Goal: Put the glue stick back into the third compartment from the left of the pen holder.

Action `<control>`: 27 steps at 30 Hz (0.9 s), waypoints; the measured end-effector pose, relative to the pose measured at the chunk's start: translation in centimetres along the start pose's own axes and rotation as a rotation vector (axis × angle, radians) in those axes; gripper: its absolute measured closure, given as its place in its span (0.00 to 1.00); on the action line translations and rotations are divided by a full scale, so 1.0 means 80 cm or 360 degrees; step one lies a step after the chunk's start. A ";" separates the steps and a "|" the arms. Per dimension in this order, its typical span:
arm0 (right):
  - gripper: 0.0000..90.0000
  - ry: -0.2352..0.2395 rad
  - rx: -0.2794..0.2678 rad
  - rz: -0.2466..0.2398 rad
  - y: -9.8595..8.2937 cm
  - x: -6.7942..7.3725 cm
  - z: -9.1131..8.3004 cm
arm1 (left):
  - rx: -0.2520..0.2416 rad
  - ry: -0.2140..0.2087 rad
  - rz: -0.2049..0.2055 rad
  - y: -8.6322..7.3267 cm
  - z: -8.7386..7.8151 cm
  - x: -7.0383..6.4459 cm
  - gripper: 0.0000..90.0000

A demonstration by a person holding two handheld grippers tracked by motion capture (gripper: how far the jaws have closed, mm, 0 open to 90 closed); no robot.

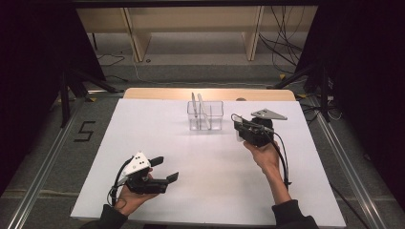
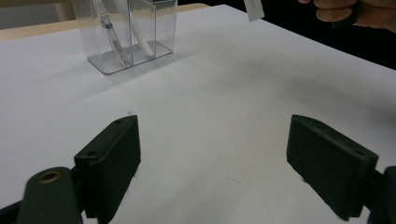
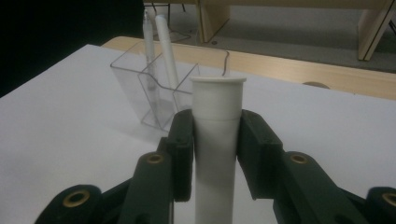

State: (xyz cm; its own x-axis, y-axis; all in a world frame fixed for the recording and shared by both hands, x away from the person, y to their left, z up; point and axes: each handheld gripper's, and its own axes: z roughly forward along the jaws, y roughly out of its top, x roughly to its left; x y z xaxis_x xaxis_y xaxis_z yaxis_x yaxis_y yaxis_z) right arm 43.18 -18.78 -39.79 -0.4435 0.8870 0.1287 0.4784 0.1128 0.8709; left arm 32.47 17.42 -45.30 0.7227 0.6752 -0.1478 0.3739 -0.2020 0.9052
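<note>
Now | right hand-held gripper [image 3: 217, 154]: clamped on white tube [image 3: 216, 140] | left hand-held gripper [image 2: 212, 158]: wide, empty

Grey floor [image 1: 205, 71], wooden shelving [image 1: 191, 24] behind

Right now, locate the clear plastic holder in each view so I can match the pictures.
High view: the clear holder stands at the far middle of the white table, just left of the right tool.
Left gripper view: upper left, beyond the open jaws.
Right gripper view: left of centre, behind the white tube that the jaws clamp.
Shared landmark: the white pens standing in the holder.
</note>
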 end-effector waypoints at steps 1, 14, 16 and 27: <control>0.76 0.0000 -0.0001 0.0000 0.003 0.000 0.002 | 0.0000 0.0000 0.0002 0.000 0.000 0.000 0.19; 0.76 -0.0008 -0.0021 0.0012 0.036 0.005 0.032 | -0.0006 -0.0003 0.0006 0.000 -0.001 0.000 0.19; 0.76 -0.0013 -0.0026 0.0008 0.041 0.005 0.037 | -0.0007 -0.0003 0.0006 0.000 -0.001 0.000 0.19; 0.76 -0.0025 -0.0036 0.0002 0.068 0.014 0.069 | -0.0007 -0.0011 0.0006 0.000 -0.001 0.000 0.19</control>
State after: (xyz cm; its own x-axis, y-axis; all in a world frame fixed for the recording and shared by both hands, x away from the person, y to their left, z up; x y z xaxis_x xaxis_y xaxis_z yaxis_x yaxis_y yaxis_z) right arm 49.49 -14.72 -37.54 -0.4308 0.8941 0.1223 0.4617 0.1020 0.8811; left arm 32.42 17.44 -45.27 0.7282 0.6693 -0.1472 0.3684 -0.2013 0.9076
